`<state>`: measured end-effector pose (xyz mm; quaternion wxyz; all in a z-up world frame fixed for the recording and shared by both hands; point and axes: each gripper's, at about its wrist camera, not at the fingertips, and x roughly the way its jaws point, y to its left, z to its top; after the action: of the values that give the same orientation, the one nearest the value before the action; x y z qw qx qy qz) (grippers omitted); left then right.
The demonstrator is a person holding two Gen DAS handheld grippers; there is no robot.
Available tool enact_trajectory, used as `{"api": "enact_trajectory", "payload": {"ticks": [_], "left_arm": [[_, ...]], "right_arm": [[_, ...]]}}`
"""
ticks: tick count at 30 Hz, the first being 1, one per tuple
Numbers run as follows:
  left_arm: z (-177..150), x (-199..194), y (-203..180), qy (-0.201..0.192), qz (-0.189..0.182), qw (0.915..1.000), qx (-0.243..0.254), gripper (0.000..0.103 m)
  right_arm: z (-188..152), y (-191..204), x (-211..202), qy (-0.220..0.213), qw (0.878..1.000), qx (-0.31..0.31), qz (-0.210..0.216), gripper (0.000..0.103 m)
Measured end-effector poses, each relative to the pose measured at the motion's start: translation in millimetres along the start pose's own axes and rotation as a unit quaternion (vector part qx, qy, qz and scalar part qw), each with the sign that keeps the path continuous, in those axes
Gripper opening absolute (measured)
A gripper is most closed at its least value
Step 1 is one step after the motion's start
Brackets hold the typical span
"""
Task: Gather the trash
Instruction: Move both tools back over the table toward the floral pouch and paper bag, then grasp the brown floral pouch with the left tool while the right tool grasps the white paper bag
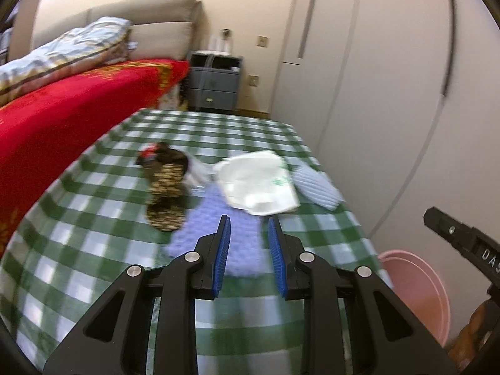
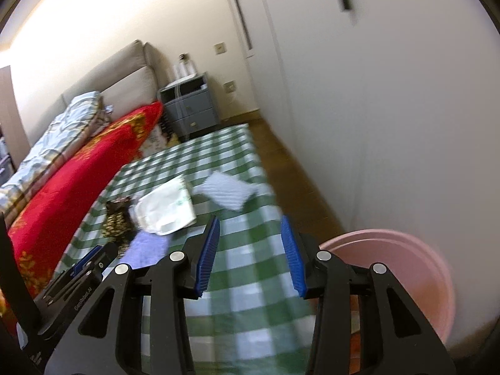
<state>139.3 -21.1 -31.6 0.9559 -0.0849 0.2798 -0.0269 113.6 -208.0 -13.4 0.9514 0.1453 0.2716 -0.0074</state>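
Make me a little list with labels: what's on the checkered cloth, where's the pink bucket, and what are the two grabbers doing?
surface: green checked cloth
on it: white bag, purple mat, pale ribbed cloth, brown patterned wrapper
bin: pink bucket, beside the cloth's right edge
left gripper: open, empty, over the purple mat
right gripper: open, empty, over the cloth

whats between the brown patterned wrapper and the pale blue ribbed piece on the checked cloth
The white plastic bag, lying between wrapper and ribbed piece; clearest in the left wrist view.
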Motion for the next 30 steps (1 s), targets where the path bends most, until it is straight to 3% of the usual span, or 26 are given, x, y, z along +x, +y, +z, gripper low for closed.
{"api": "enact_trajectory", "payload": {"ticks": [6,14,20,24,30], "left_arm": [[9.1,4.3,26.1,-0.015,0.048,0.9985,-0.021,0.026],[24.2,14.4,54.4,-0.023,0.082,0.9955,-0.042,0.026],[29.7,29.5,64.9,-0.008,0.086,0.9950,-0.051,0.026],[31.7,40.8,66.8,0.002,0.083,0.9951,-0.053,0.039],[36.2,54.9,68.7,0.011,0.079,0.9955,-0.051,0.039]], "right_arm": [[0.1,25.3,27.5,0.008,0.999,-0.013,0.045,0.041],[6.2,36.9,68.1,0.028,0.996,0.001,0.084,0.042],[8.0,46.6,98.7,0.047,0.994,-0.002,0.101,0.042],[5.4,48.1,118.3,0.065,0.992,0.005,0.105,0.043],[3.4,48.7,142.8,0.087,0.990,0.018,0.108,0.043]]}}
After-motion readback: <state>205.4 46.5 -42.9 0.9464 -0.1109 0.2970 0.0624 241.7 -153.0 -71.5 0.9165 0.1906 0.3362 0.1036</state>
